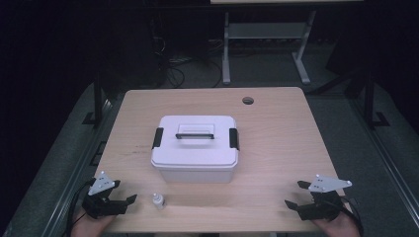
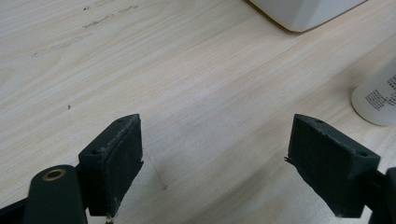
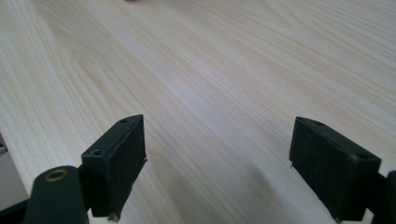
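Note:
A white lidded storage box (image 1: 194,147) with black side latches and a top handle sits in the middle of the wooden table (image 1: 276,128); its corner (image 2: 303,11) shows in the left gripper view. A small white bottle (image 1: 158,200) stands near the front edge, left of centre, and appears at the right edge as the bottle (image 2: 378,95). My left gripper (image 1: 124,197) rests at the front left corner, open with nothing between its fingers (image 2: 116,158). My right gripper (image 1: 296,193) rests at the front right, open over bare wood, its fingers (image 3: 119,161) wide apart.
A round cable hole (image 1: 248,100) lies at the table's back right. Behind the table stand the legs of another desk (image 1: 267,34) and cables on the dark floor. Bare wood surrounds the box on all sides.

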The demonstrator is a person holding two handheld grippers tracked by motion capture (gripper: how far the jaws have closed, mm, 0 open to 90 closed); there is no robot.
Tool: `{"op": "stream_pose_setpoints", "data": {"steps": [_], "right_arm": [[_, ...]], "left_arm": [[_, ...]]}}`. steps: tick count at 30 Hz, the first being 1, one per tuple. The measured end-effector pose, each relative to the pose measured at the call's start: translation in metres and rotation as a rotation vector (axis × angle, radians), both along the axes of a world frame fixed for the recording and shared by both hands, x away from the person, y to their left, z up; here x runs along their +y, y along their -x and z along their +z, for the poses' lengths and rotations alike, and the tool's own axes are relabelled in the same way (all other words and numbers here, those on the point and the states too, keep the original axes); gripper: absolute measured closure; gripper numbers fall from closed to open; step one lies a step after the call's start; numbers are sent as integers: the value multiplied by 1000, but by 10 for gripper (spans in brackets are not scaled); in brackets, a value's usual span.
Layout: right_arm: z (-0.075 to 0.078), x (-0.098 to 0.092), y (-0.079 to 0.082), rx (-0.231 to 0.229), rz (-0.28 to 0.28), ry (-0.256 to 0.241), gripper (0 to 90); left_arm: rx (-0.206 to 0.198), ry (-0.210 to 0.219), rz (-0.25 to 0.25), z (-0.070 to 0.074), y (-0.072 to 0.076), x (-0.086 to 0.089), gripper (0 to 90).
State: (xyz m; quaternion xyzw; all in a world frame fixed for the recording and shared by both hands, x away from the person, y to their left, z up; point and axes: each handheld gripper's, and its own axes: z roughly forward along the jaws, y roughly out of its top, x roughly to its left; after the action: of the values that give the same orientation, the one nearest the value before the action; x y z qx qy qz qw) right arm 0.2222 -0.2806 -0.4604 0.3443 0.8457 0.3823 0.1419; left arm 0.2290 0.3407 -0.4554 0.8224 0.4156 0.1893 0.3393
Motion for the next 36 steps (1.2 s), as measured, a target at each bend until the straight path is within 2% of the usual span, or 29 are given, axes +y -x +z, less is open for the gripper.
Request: {"op": "stream_pose_setpoints", "data": {"steps": [8,12,15,25,31,36], "right_arm": [[0,2,1,6,4,22,179],[3,4,3,6,7,33,179],[4,5,1,16,13,42,179],[9,2,-4,44,58,56,179],[19,0,-8,44,70,52,168],[31,3,-12,41,90,71,166]], "left_arm": [[16,16,2,-2,1,4,178],[13,12,-3,-2,1,4,178],[12,27,3,-1,2,5,178],[12,28,8,-2,4,5,179],[14,22,2,-2,4,4,179],[15,27,5,-2,5,5,179]]}}
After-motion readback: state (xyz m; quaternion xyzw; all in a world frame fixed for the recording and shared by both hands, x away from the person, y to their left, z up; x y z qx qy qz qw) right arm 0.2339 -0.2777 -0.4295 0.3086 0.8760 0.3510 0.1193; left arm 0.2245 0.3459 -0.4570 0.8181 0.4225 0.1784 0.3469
